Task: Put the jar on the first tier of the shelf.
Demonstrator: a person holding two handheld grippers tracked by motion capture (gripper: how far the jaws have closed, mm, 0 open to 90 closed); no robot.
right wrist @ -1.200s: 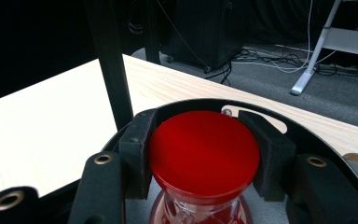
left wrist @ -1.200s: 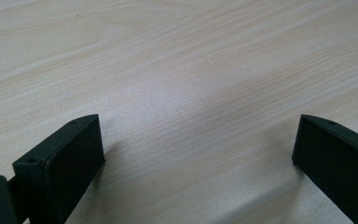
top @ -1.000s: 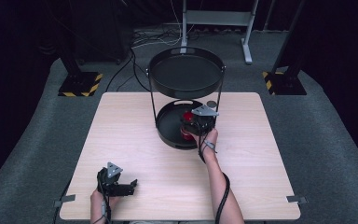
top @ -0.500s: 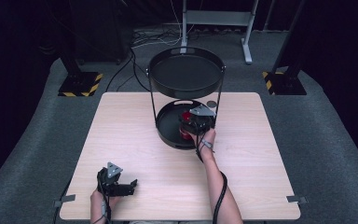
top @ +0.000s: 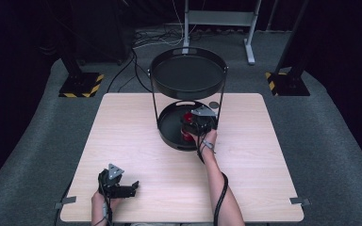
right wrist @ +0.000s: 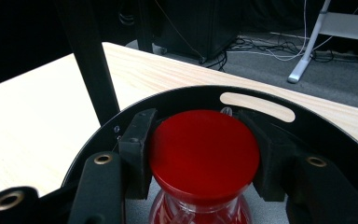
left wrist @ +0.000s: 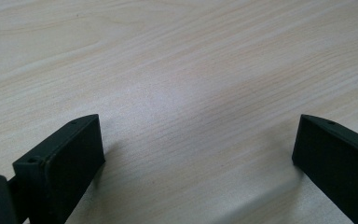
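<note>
A clear jar with a red lid [right wrist: 204, 151] stands inside the lower tray [top: 169, 129] of a black two-tier stand. My right gripper [top: 193, 126] reaches into that tray from the near side, and its black pads [right wrist: 137, 149] press on both sides of the red lid [top: 187, 117]. The lower tray's rim with its handle slot [right wrist: 256, 106] curves just beyond the lid. My left gripper [top: 131, 188] lies low on the wooden table [top: 132, 155] near its front left corner, jaws wide apart over bare wood [left wrist: 196, 140] with nothing between them.
The stand's upper tray [top: 188, 75] hangs above the lower one on thin black posts [right wrist: 91, 65], close over my right gripper. A small round disc [top: 214, 105] lies on the table behind the stand. Black floor stands and cables sit beyond the table's far edge.
</note>
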